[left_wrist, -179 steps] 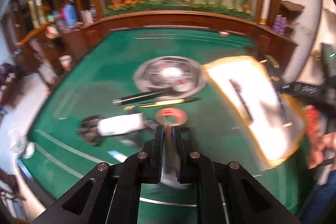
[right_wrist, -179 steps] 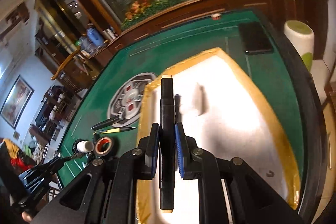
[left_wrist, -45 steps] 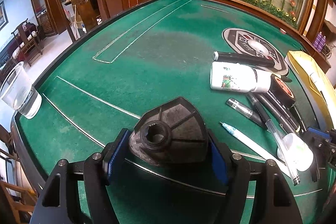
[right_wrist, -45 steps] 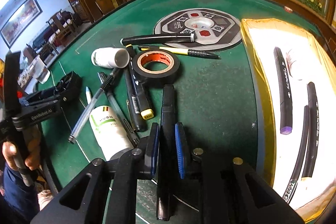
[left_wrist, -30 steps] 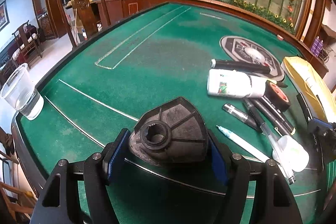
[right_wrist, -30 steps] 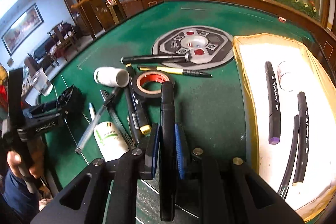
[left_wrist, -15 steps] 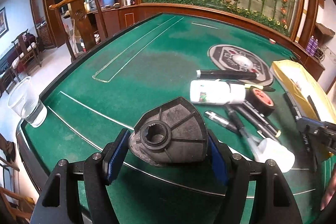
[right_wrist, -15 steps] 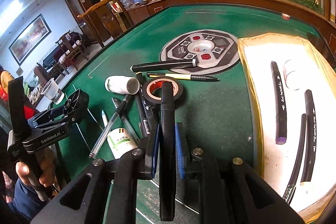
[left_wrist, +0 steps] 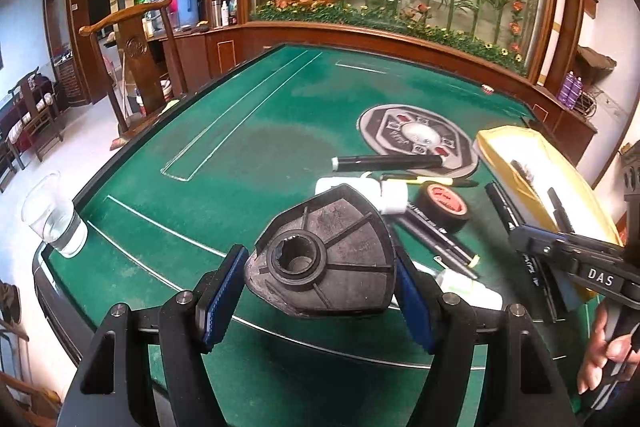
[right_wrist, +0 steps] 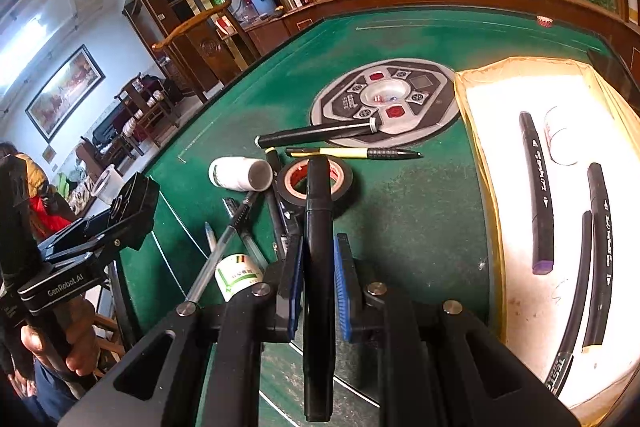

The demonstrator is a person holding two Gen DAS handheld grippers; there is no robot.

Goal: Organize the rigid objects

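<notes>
Since the frame a second and a half back, the left claw has lifted: the clutter of pens, the white bottle and the tape roll now sit higher and nearer mid-frame in its view. It grips a dark fan-shaped plastic part between its blue pads, clenched wide around it. The right claw is clamped tight on a black marker, which runs lengthwise between the pads and pokes out top and bottom, above the green desk.

Destination looks like the yellow-edged tray at right of the right view, which already holds a few markers and a small white container.

Judgement: carry the marker rightward over the tray rim, turn it parallel to the markers lying there, lower into the bare white area between them and the near rim, then release. Keep the left claw high so the two do not collide.
</notes>
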